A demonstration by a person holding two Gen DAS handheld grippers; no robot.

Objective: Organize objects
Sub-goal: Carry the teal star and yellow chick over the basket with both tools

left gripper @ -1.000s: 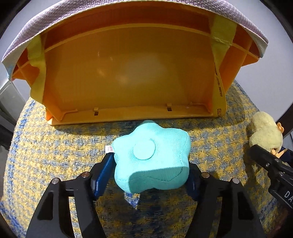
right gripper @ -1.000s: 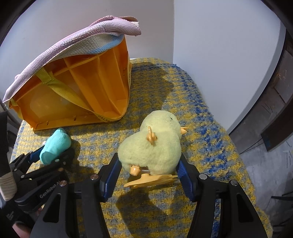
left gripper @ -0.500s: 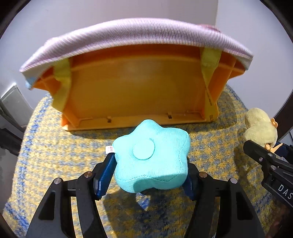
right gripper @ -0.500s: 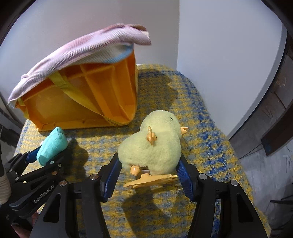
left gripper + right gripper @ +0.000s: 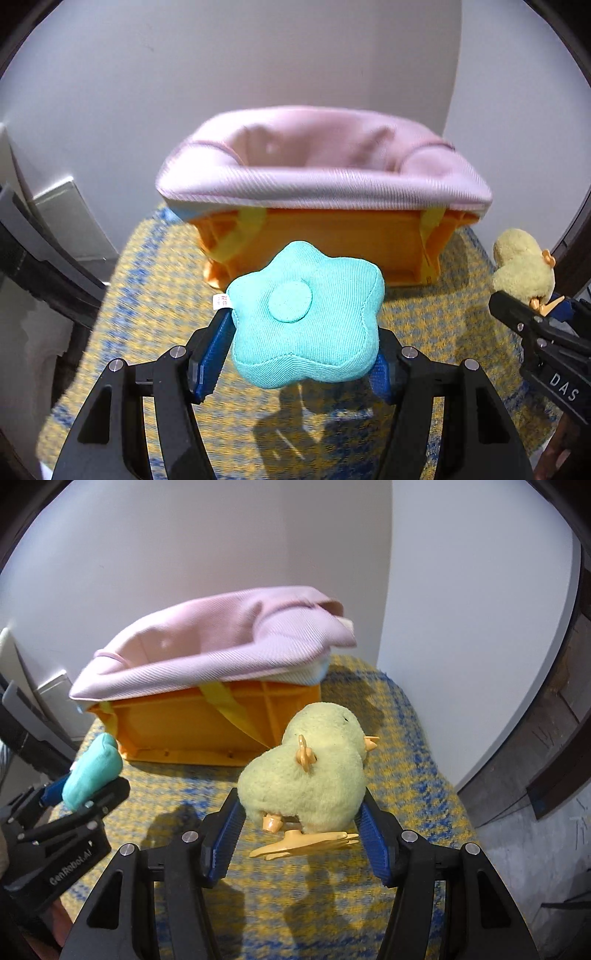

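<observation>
My left gripper [image 5: 299,362] is shut on a teal star-shaped plush [image 5: 304,317] and holds it above the cloth, in front of the orange bin [image 5: 332,240]. The bin is lined with a pink fabric [image 5: 325,166] draped over its rim. My right gripper [image 5: 301,843] is shut on a yellow plush chick [image 5: 306,775] with orange feet, raised to the right of the bin [image 5: 192,723]. The chick [image 5: 522,264] and right gripper show at the right edge of the left wrist view. The teal plush [image 5: 92,771] shows at the left of the right wrist view.
A yellow-and-blue woven cloth [image 5: 402,775] covers the table. White walls meet in a corner behind the bin. The table's right edge drops to a dark floor [image 5: 535,842]. A grey object [image 5: 70,214] stands at the left.
Both grippers have risen with their plush toys. The bin now looks lower and farther, and its pink-lined opening has come into view from above.
</observation>
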